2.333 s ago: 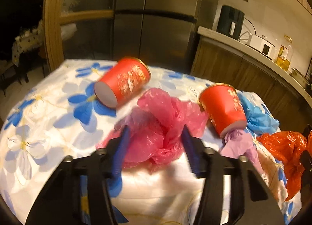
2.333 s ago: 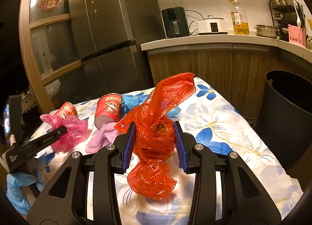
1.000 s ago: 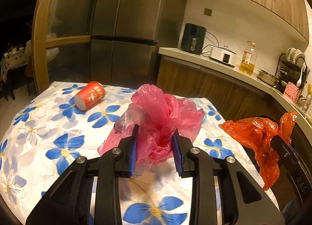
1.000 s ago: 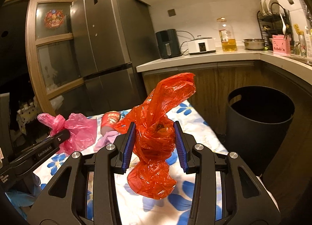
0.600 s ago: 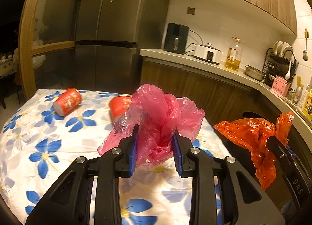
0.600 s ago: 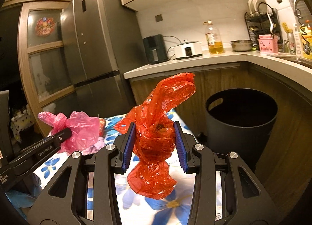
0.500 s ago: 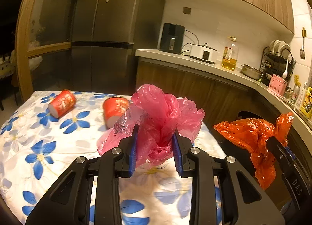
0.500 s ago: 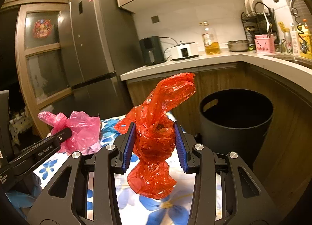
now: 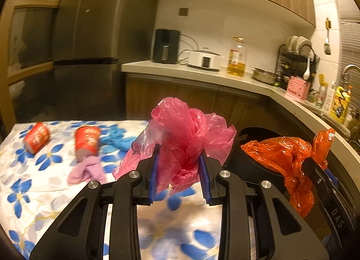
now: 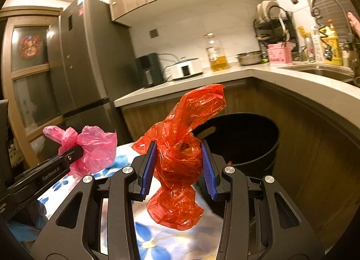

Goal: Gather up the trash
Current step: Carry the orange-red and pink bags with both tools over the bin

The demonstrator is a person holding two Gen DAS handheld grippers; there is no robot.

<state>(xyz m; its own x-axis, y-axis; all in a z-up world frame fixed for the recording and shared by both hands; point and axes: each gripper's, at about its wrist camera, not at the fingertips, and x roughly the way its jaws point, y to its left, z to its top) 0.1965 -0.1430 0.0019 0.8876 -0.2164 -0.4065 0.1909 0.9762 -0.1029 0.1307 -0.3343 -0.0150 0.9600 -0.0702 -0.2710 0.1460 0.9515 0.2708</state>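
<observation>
The left gripper [image 9: 178, 165] is clamped on a crumpled pink plastic bag [image 9: 186, 138], its blue pads [image 9: 153, 174] pressed into the bag's gathered middle, so the part between them is squeezed out of sight while loose folds spill above and to the left. The right gripper [image 10: 177, 165] is closed the same way on an orange plastic bag [image 10: 182, 154], which twists up into a tail above the pads and hangs in a wrinkled lump below them. From the left camera only one dark finger of the right gripper shows at the frame's right edge, the rest cut off. Both bags are held up in the air, the pink one over the near end of the flowered tablecloth [image 9: 29, 183], the orange one just in front of the black bin [image 10: 245, 138], whose near rim it hides; the bin's inside is too dark to make out. Farther back on the cloth lie two red paper cups [image 9: 37, 137] on their sides, a blue wad [image 9: 117, 140] beside the nearer one and a pale purple rag [image 9: 86, 170] touching its mouth, all somewhat blurred. Beyond stand the counter [image 9: 202, 75] and a grey fridge [image 10: 83, 62].
</observation>
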